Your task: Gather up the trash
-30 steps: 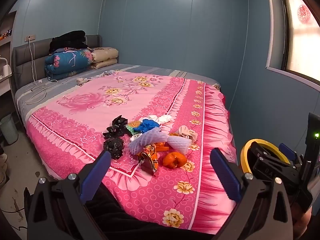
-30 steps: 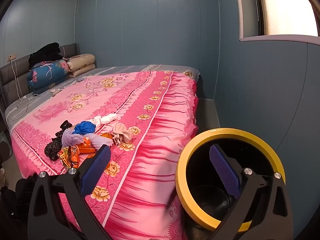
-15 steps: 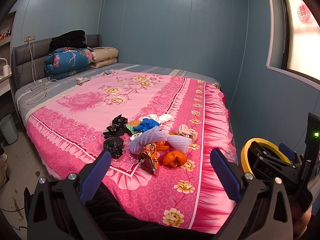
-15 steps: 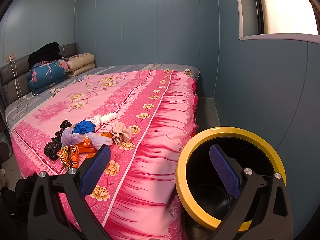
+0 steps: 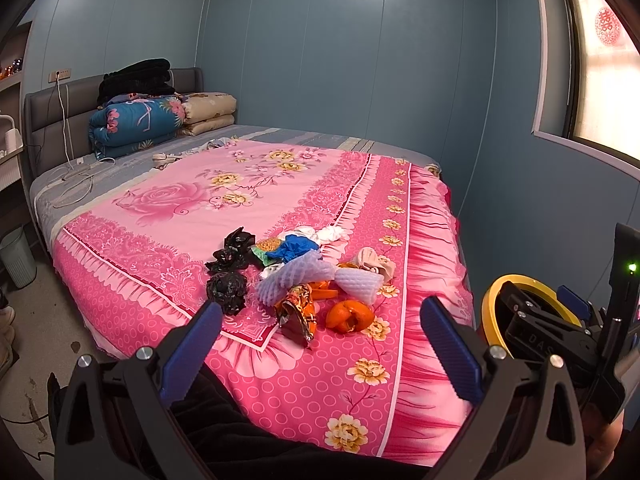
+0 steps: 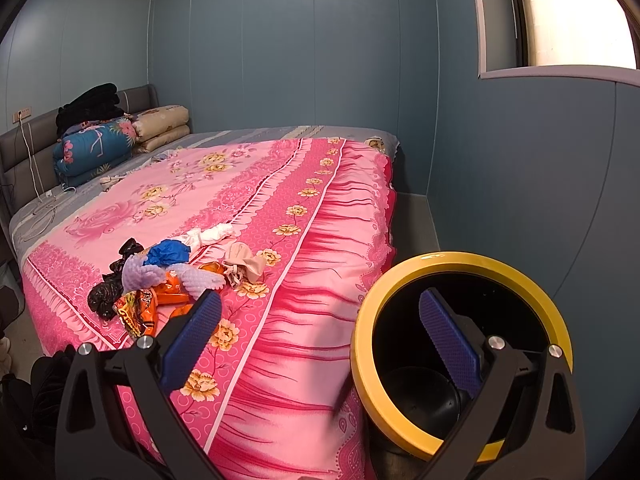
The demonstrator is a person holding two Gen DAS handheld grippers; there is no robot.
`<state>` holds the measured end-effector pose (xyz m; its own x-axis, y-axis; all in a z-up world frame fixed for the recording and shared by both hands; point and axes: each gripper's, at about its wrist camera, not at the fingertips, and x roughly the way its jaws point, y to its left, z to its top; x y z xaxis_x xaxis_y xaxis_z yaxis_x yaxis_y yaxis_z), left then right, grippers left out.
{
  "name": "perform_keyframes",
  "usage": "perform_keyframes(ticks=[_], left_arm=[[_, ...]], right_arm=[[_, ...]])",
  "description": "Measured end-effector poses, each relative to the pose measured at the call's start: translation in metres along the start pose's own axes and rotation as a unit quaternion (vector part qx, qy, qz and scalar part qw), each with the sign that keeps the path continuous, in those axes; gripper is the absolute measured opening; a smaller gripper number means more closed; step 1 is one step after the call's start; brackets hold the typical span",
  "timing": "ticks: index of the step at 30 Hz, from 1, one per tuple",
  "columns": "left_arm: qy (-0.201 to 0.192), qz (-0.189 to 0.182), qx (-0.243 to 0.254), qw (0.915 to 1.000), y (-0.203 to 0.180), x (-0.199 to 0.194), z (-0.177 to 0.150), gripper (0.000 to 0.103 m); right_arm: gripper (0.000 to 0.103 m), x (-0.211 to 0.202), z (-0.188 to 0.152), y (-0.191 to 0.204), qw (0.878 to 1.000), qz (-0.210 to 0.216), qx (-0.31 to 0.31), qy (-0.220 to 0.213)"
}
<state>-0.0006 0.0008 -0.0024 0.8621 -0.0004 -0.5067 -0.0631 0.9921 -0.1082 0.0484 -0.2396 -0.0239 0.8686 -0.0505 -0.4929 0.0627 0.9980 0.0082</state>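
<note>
We hold the left gripper point(image 5: 320, 338) and right gripper point(image 6: 320, 330) w/ jaws spread wide, nothing in either. Trash pile point(image 5: 298, 276) sits on the pink bedspread point(image 5: 248, 196) near the foot corner, well apart from both. Yellow-rimmed bin point(image 6: 460, 352) stands on the floor just beside the bed, under our right gripper.

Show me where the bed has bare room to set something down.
Free: the pink bedspread between the trash pile and the folded quilts, and the front corner near the bin. Crowded: the pile itself, near the right edge.
</note>
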Motion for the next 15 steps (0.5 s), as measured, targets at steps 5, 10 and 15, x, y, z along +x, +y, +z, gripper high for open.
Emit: perform_keyframes(ticks=[5,10,15], left_arm=[[0.0,0.0,0.0,1.0,-0.0003,0.0002,0.0001,0.096],[0.0,0.0,0.001,1.0,-0.0003,0.0003,0.0,0.096],[0.0,0.0,0.0,1.0,0.0,-0.0001,-0.0003,0.096]], right_arm=[[0.095,0.0018,-0.0041,0.0008,1.0,0.0,0.0,0.001],[0.095,0.002,-0.0043,0.0006,1.0,0.0,0.0,0.002],[0.095,0.0018,-0.0036,0.0003,1.0,0.0,0.0,0.003]])
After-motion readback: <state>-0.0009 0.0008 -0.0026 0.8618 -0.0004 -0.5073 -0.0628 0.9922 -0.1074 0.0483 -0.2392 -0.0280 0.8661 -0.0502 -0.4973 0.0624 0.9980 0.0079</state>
